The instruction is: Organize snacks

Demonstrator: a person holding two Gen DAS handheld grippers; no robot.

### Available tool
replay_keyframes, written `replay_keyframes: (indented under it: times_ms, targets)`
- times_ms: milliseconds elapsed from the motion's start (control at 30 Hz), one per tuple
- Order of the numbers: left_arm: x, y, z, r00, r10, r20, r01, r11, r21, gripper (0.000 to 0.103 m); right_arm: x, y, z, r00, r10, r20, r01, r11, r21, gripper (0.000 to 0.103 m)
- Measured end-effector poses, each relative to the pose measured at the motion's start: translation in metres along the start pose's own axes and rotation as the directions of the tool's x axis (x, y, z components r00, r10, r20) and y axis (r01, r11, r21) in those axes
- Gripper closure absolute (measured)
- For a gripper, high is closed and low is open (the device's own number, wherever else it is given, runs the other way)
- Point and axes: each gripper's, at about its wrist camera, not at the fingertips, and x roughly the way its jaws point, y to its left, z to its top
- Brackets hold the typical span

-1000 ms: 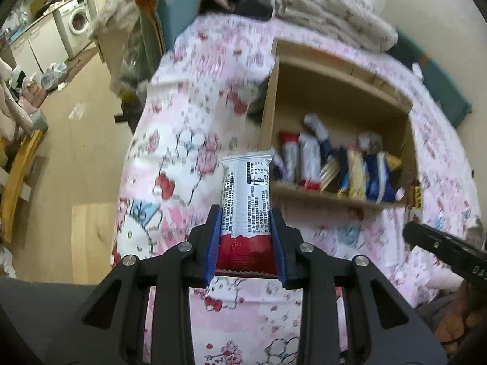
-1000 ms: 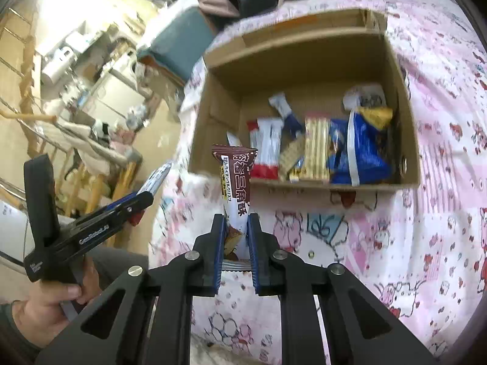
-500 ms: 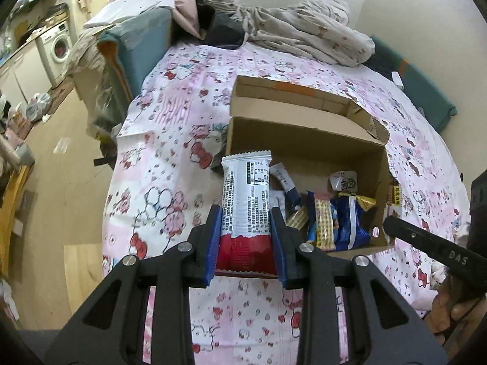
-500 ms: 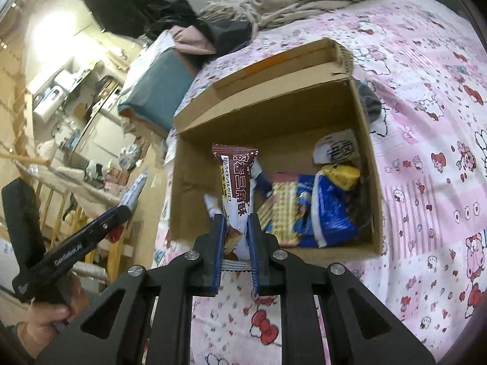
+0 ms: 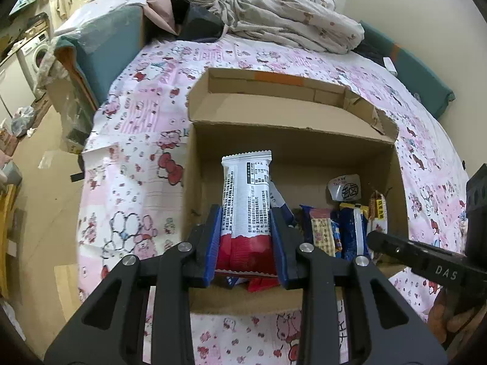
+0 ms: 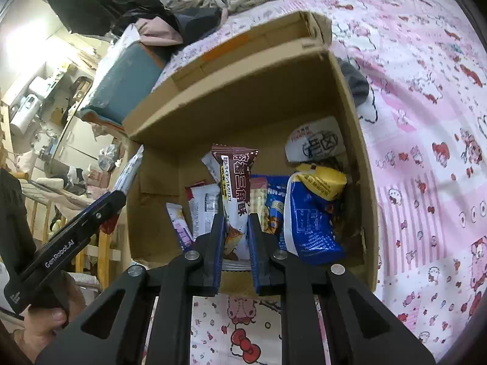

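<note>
My left gripper (image 5: 246, 237) is shut on a white and red snack packet (image 5: 246, 200), held upright over the near left part of the open cardboard box (image 5: 292, 115). My right gripper (image 6: 236, 237) is shut on a brown chocolate snack packet (image 6: 236, 188), held upright over the near edge of the same box (image 6: 243, 91). Several snacks lie inside: blue packets (image 6: 307, 225), a yellow packet (image 6: 322, 182) and a white round packet (image 6: 316, 143). The right gripper also shows at the right of the left wrist view (image 5: 426, 261).
The box sits on a bed with a pink cartoon-print sheet (image 5: 134, 140). Crumpled bedding (image 5: 289, 21) lies behind the box. A teal cushion (image 5: 100, 45) stands at the bed's left edge, with the floor and a washing machine (image 5: 36, 54) beyond.
Both grippers have moved forward and down toward the box, each still holding its packet. The box now fills much more of both views.
</note>
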Motion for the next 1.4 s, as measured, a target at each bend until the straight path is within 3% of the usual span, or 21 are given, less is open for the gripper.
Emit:
replay_keyframes:
  times_ms: [167, 533, 600, 667, 767, 867, 933, 1100, 1200, 1333, 1400]
  targets:
    - [0.017, -0.003, -0.002, 1.0, 0.005, -0.017, -0.004, 1.0, 0.029, 0.076, 0.012, 0.0, 0.0, 1.0, -0.009, -0.026, 0.009, 1.0, -0.003, 0.087]
    - [0.028, 0.006, -0.005, 0.999, -0.013, -0.037, 0.012, 1.0, -0.017, 0.075, 0.02, -0.004, 0.007, 0.999, 0.021, -0.034, -0.02, 0.999, 0.03, 0.083]
    - [0.028, 0.005, -0.005, 0.999, -0.025, -0.039, 0.025, 1.0, -0.015, 0.073, 0.019, -0.003, 0.006, 0.999, 0.025, -0.027, -0.024, 0.999, 0.03, 0.083]
    - [0.027, 0.004, -0.006, 0.998, -0.035, -0.045, 0.035, 0.999, -0.011, 0.06, 0.016, -0.002, 0.007, 0.999, 0.032, -0.02, -0.031, 0.999, 0.031, 0.082]
    - [0.02, 0.005, -0.008, 1.0, -0.008, -0.029, 0.007, 1.0, -0.026, 0.032, 0.01, -0.002, 0.008, 0.999, 0.033, 0.002, -0.033, 0.999, 0.038, 0.068]
    - [0.01, 0.005, -0.008, 1.0, -0.002, -0.006, 0.002, 1.0, -0.027, 0.031, 0.005, 0.0, 0.008, 0.999, 0.025, 0.024, -0.025, 0.999, 0.027, 0.049]
    - [0.005, 0.005, -0.008, 1.0, 0.011, 0.006, -0.011, 1.0, -0.016, 0.031, -0.001, 0.003, 0.008, 0.999, 0.025, 0.047, -0.027, 0.999, 0.026, 0.044]
    - [-0.016, 0.01, -0.009, 0.999, 0.015, 0.04, -0.014, 1.0, -0.022, 0.031, -0.024, 0.012, 0.003, 0.993, 0.012, 0.117, -0.011, 1.0, -0.015, 0.019]
    - [-0.033, 0.014, -0.014, 0.996, 0.031, 0.08, -0.029, 0.999, -0.023, 0.031, -0.042, 0.016, -0.006, 0.988, 0.005, 0.152, -0.002, 1.0, -0.021, 0.011]
    - [-0.053, 0.021, -0.024, 0.994, 0.027, 0.108, -0.022, 0.998, -0.052, 0.031, -0.061, 0.022, -0.019, 0.984, 0.02, 0.176, -0.013, 0.999, -0.042, 0.011]
    - [-0.063, 0.024, -0.03, 0.993, 0.012, 0.113, -0.006, 0.999, -0.054, 0.031, -0.071, 0.027, -0.03, 0.98, -0.006, 0.201, 0.02, 0.997, -0.068, 0.01]
